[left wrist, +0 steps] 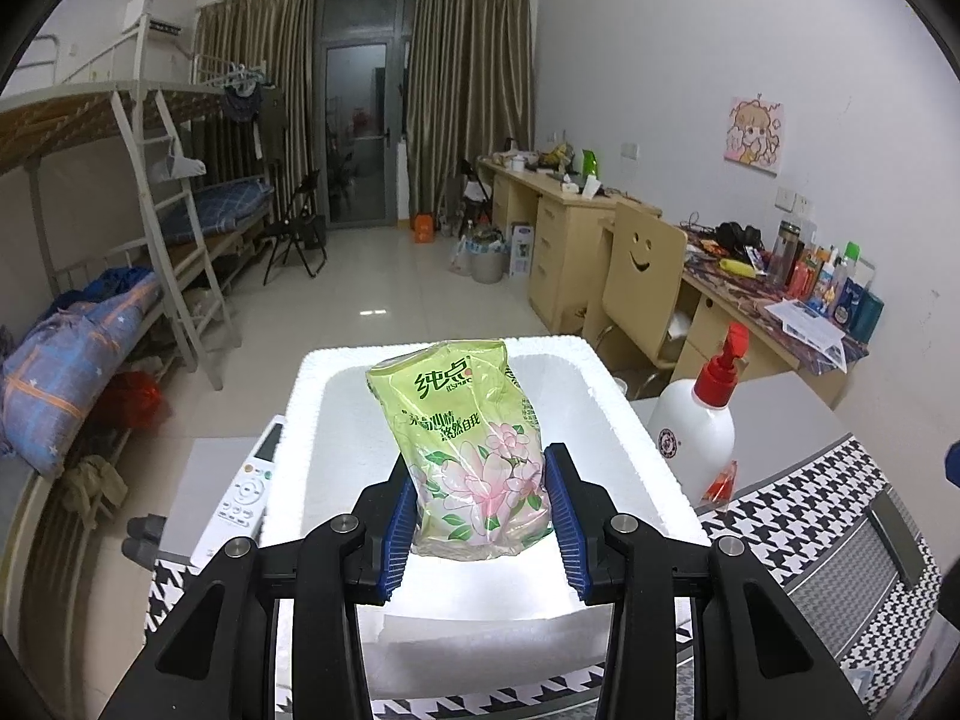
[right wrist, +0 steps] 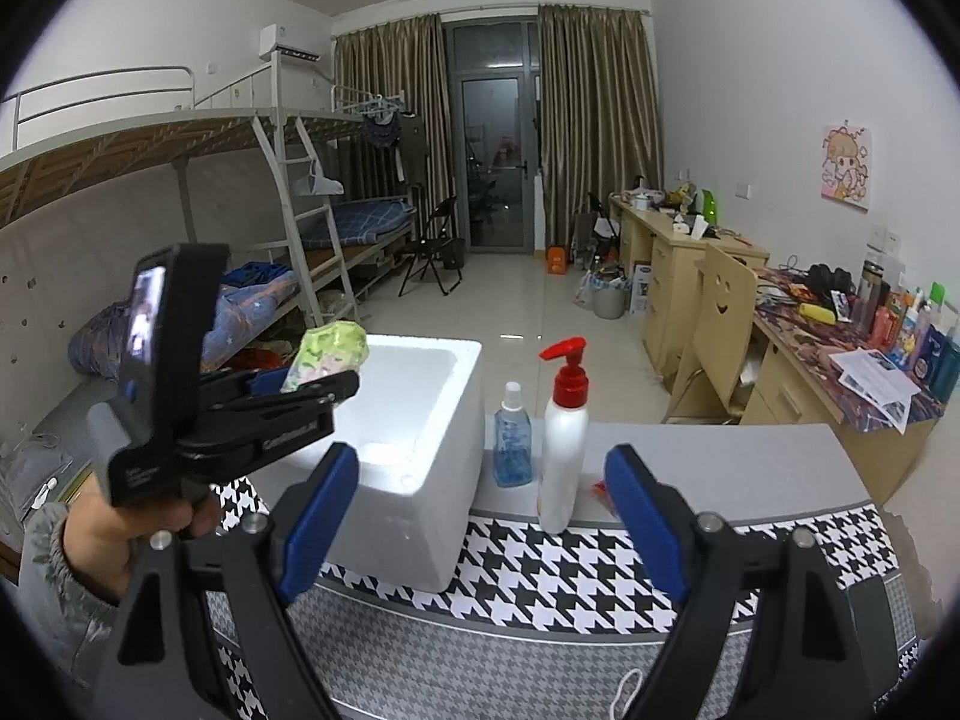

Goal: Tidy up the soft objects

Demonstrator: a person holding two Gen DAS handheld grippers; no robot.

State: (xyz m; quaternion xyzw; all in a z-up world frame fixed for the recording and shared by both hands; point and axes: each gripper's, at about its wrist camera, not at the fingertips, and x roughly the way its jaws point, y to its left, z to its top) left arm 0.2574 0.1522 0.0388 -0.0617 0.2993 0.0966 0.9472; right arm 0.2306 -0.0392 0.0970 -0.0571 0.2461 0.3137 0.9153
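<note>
My left gripper (left wrist: pixel 480 480) is shut on a green tissue pack (left wrist: pixel 468 438) printed with pink flowers, its blue pads pressing both sides. The pack hangs over the open white foam box (left wrist: pixel 606 414). In the right wrist view the same left gripper (right wrist: pixel 312 381) holds the tissue pack (right wrist: pixel 327 351) above the foam box (right wrist: pixel 414 414), with a hand (right wrist: pixel 114 534) gripping its handle. My right gripper (right wrist: pixel 480 480) stands open and empty, over the houndstooth cloth (right wrist: pixel 540 570).
A white pump bottle (right wrist: pixel 564 456) with a red top and a small blue bottle (right wrist: pixel 513 444) stand right of the box. A white remote (left wrist: pixel 249 486) lies left of it. Beyond are a bunk bed (left wrist: pixel 150 192), desks (left wrist: pixel 564 222) and a chair (left wrist: pixel 642 276).
</note>
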